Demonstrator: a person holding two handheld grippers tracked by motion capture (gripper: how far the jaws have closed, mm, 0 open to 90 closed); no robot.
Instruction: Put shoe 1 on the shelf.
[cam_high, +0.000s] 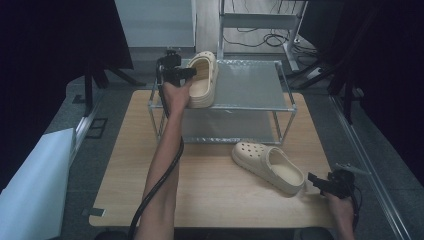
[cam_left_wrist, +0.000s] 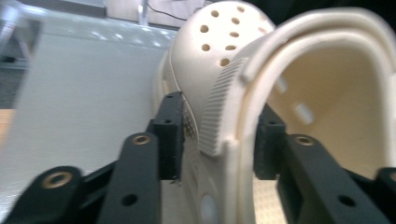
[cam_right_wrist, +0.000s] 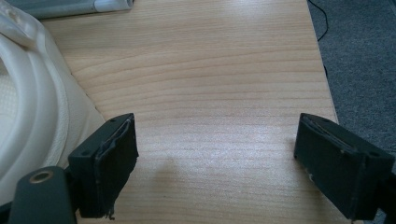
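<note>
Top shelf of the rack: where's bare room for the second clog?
Free: the top shelf to the right of the clog already there, out to the rack's right rail. The lower shelf looks bare too. Crowded: the top shelf's left end, where the left gripper straddles that clog's side wall. The second clog lies on the table.

Clog (cam_high: 202, 80) on rack (cam_high: 250, 82); clog (cam_high: 267, 166) on table (cam_high: 210, 185)
</note>
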